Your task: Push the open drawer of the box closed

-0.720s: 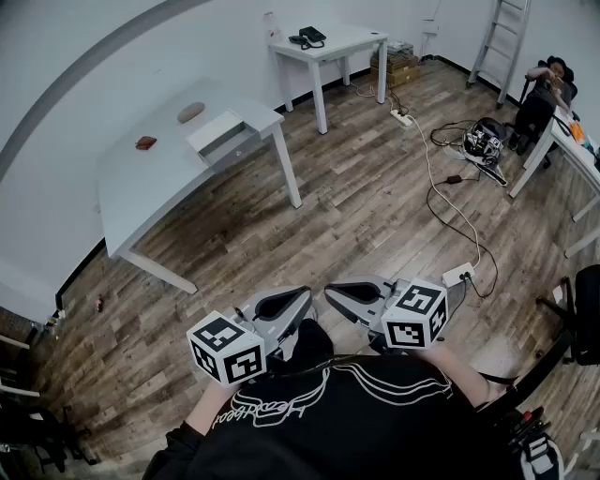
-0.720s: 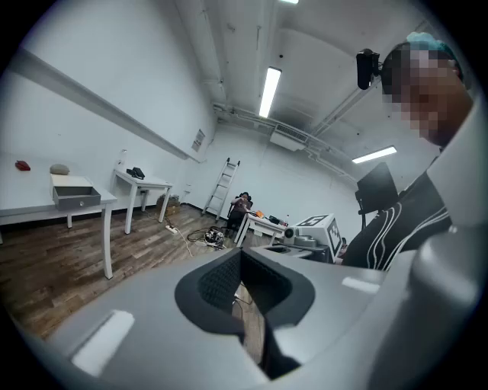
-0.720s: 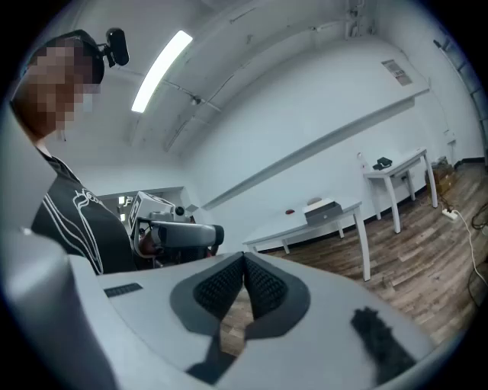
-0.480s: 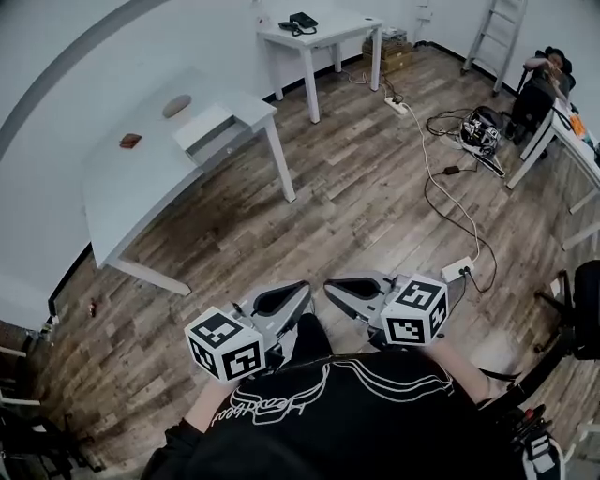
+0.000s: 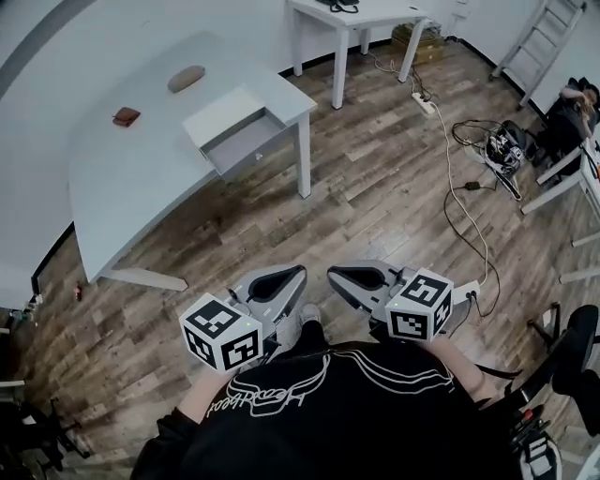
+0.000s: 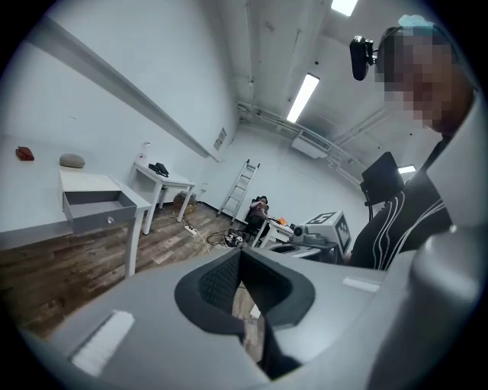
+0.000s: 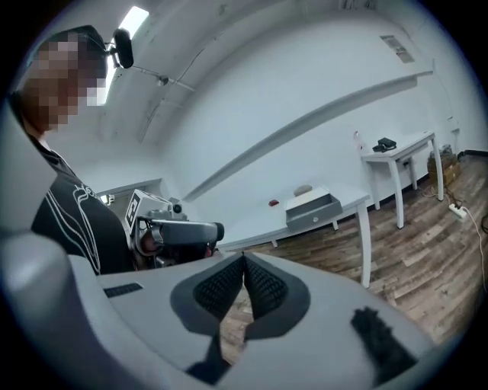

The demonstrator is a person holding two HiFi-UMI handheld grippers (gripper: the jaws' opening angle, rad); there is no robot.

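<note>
table: big white table (image 5: 122, 187) on the far left, w/ a small red-brown thing (image 5: 126, 116) and a grey oval thing (image 5: 187, 78) lying well apart on it. can't tell what either is.
box: white box (image 5: 221, 111) sits at the table's near corner, right above the leg.
drawer: drawer (image 5: 242, 141) is pulled out of the box and wide open, looks empty, front panel facing the floor (image 5: 375, 206) side, i.e. roughly my way. tiny knob (image 5: 257, 156) mid-panel.
where I am: well apart from the table, lots of wood floor between us. nothing touched yet, so imo the task hasn't really started.
left gripper: left gripper (image 5: 292, 276) held low in front of my chest, jaws pressed together, nothing in them.
right gripper: right gripper (image 5: 339, 276) just beside the left one, jaws together too, also empty.
how it'll handle: guessing rigid and pretty light, prob slides easy. worry is the whole box skating across the smooth table instead of the drawer going in.
where to push: flat on the front panel, around the knob, centred so it doesn't skew and jam. no grip needed, closed jaws work fine as a blunt pusher. maybe brace the back of the box w/ the other gripper.
next: walk up first, then line up square to the panel.
off right: second table (image 5: 375, 14), cables (image 5: 450, 169) on the floor, ladder (image 5: 544, 37) by the wall. none of it in my path afaict.
</note>
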